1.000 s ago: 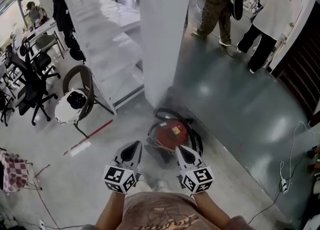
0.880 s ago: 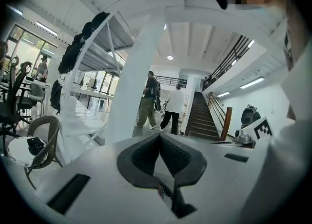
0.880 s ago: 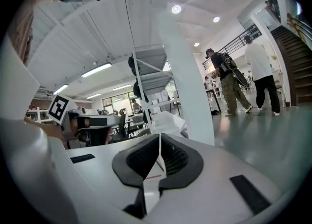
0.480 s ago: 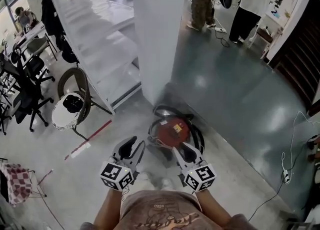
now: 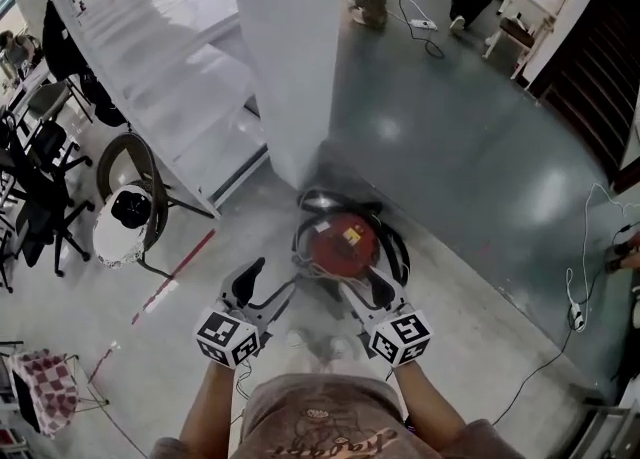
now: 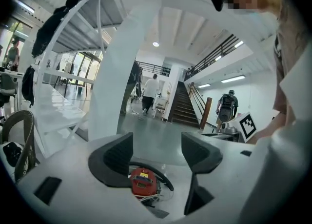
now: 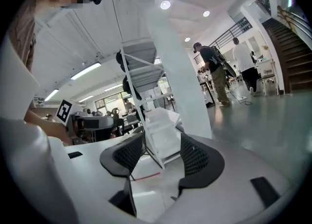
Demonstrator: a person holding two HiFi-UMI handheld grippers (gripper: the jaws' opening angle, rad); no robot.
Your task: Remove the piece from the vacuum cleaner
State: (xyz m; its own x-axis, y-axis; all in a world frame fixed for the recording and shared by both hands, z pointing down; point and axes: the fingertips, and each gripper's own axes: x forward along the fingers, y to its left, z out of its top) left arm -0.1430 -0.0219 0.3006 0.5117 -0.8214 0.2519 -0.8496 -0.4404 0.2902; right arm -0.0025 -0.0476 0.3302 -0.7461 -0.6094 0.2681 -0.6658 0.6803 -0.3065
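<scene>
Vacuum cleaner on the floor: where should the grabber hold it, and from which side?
Probably the black hose curling around the red vacuum cleaner, reached from above on the near side. The round red body looks too wide for the jaws; the hose is thin and lies exposed.

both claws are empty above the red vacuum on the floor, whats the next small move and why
Probably lower both toward the vacuum cleaner. The left claw and right claw are opening with nothing between them, and neither touches it. In the left gripper view it lies well below, on the floor, so they likely need to get closer before gripping any piece.
</scene>
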